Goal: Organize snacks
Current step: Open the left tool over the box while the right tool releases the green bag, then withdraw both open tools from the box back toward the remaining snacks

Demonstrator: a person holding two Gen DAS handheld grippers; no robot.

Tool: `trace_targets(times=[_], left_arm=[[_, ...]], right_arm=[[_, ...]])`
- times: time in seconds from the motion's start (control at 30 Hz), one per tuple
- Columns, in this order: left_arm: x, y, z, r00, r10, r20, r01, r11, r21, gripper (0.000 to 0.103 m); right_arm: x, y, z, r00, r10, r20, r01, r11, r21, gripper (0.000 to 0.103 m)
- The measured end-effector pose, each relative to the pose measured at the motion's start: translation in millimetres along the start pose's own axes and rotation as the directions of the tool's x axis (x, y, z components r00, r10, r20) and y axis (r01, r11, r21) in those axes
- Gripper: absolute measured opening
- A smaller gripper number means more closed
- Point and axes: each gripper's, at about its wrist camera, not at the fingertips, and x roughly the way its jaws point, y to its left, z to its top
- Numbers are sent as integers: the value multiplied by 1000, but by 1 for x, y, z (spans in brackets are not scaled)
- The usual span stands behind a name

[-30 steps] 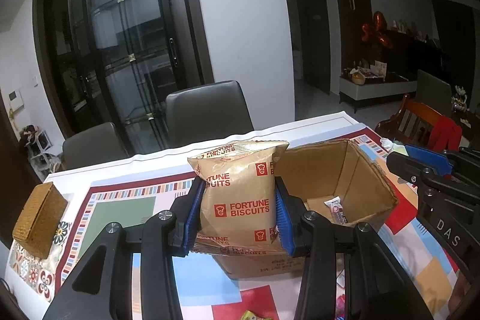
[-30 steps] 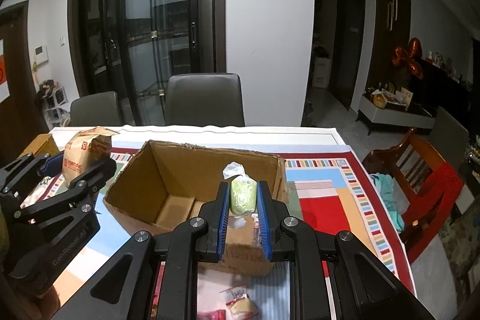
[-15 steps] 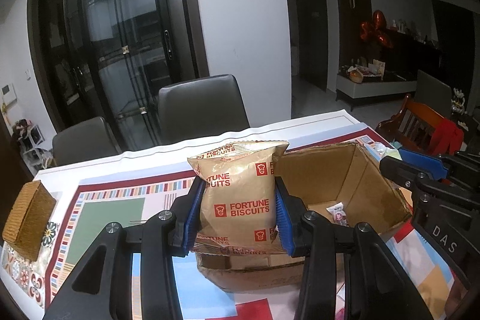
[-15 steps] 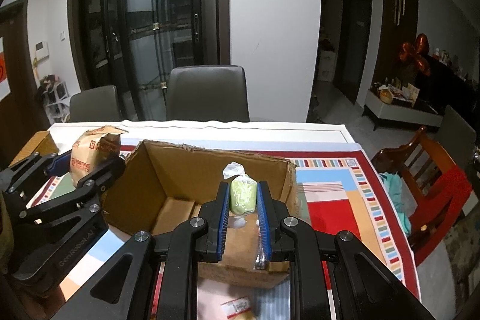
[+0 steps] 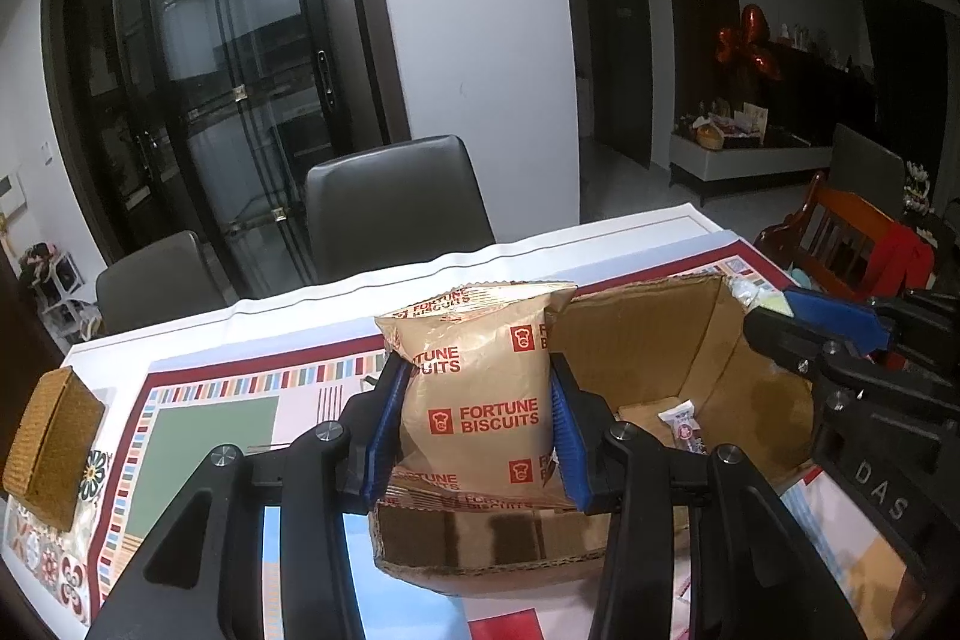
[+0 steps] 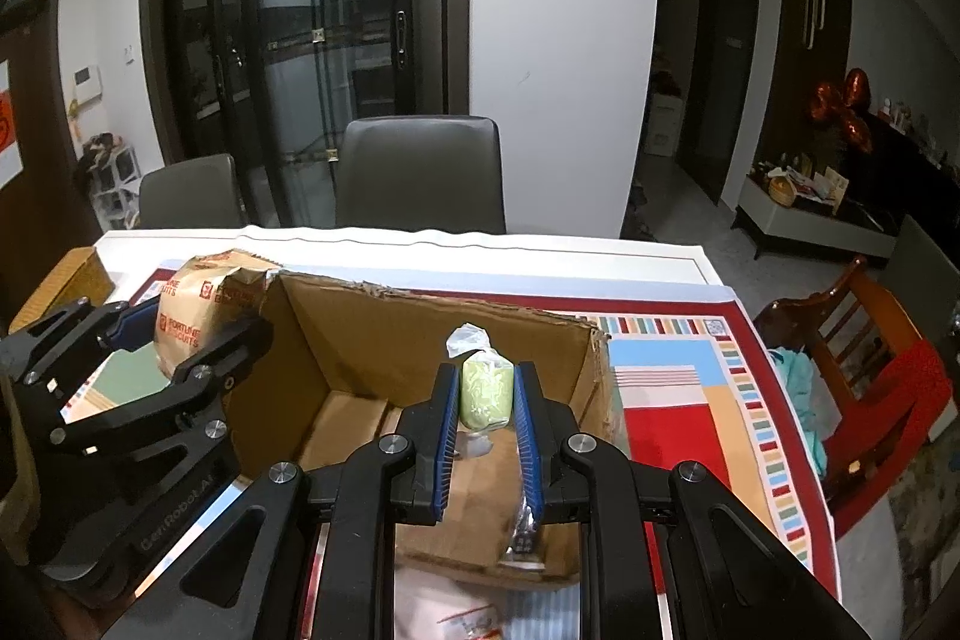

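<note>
Dim indoor light from ceiling spots reflected in the glass doors point(image 5: 240, 100), strong fisheye bending, black corners, frames sharp.

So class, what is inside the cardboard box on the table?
One small wrapped snack lies on the floor of the cardboard box. The biscuit bag and the gripper fingers cover part of the floor.

Each black tool point(image 5: 477, 427) has 2 blue ribbed pads point(image 6: 445, 436) and silver screws.

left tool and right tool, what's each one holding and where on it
Left tool grips the Fortune Biscuits bag by its two sides; right tool pinches the small green wrapped snack across its middle.
</note>
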Motion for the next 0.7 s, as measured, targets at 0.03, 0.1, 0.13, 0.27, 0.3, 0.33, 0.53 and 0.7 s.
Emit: trace_targets(times=[0.03,0.1,0.13,0.27,0.3,0.33,0.53,0.7], left_arm=[[1,0,0,1000,1,-3,-1,1000,1,44],[2,-1,-1,1000,2,-5,-2,1000,0,46],[2,0,-1,1000,4,-4,-4,1000,-2,53],[-2,0,-1,1000,14,8,-14,1000,-5,70],[-3,0,-1,1000,17,7,-17,1000,-3,71],[-4,0,-1,1000,20,7,-20,1000,-4,74],[-25,6,-5,999,39,28,-38,999,-27,84],[-45,9,-10,998,57,33,-56,998,-33,84]], right_arm=[[0,0,0,1000,-4,-2,4,1000,-1,20],[2,-1,0,1000,-6,-4,6,1000,-3,22],[2,-2,-1,1000,-6,-6,6,1000,-2,32],[-2,-4,-2,1000,-11,6,11,1000,7,51],[-3,-4,-2,1000,-15,7,14,1000,8,52],[-5,-5,-2,1000,-17,8,17,1000,12,54],[-21,-5,-4,999,-29,25,28,999,23,62],[-37,-4,-8,999,-29,37,28,999,25,62]])
